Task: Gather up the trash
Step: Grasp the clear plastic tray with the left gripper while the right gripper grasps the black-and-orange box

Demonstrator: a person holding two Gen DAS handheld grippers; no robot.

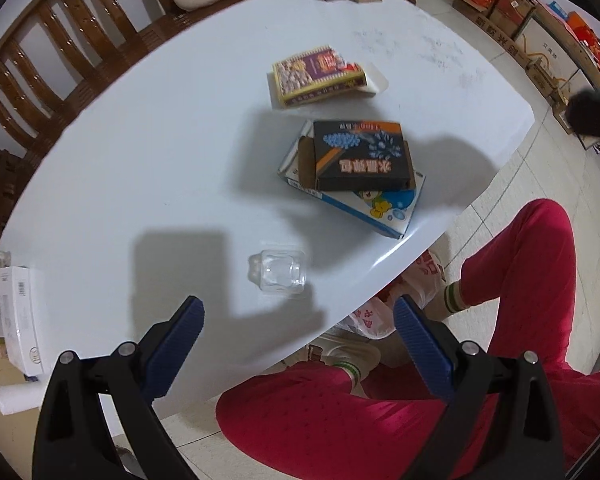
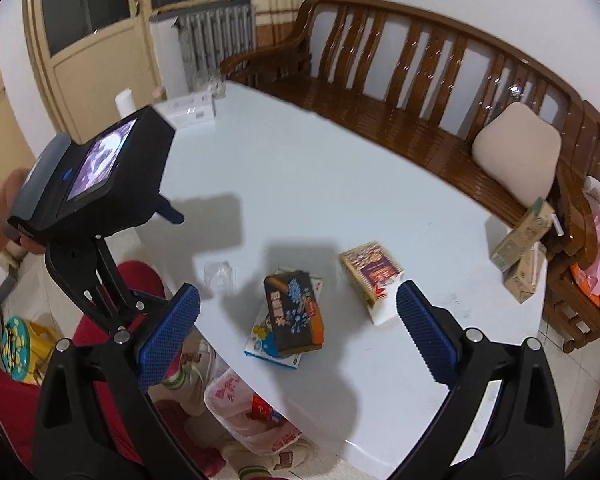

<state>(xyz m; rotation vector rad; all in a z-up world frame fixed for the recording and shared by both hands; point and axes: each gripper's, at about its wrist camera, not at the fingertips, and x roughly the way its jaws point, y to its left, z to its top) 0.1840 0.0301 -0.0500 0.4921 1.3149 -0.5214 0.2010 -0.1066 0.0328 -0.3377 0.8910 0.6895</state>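
A clear plastic blister tray (image 1: 278,271) lies on the white table (image 1: 140,168) just ahead of my open, empty left gripper (image 1: 298,320). A black box (image 1: 360,156) rests on a blue and white box (image 1: 384,208) near the table edge. A yellow and purple box (image 1: 320,76) lies farther off. In the right wrist view my right gripper (image 2: 298,312) is open and empty above the table, with the black box (image 2: 294,312) and the yellow box (image 2: 372,272) below it. A plastic trash bag (image 2: 252,412) sits on the floor under the table edge.
Two tan cartons (image 2: 522,248) stand at the table's far corner. A white box (image 2: 188,110) lies at another corner. A wooden bench (image 2: 400,92) with a cushion (image 2: 518,152) runs along the table. The person's red-trousered legs (image 1: 380,400) are beside the table. Cardboard boxes (image 1: 540,32) line the floor.
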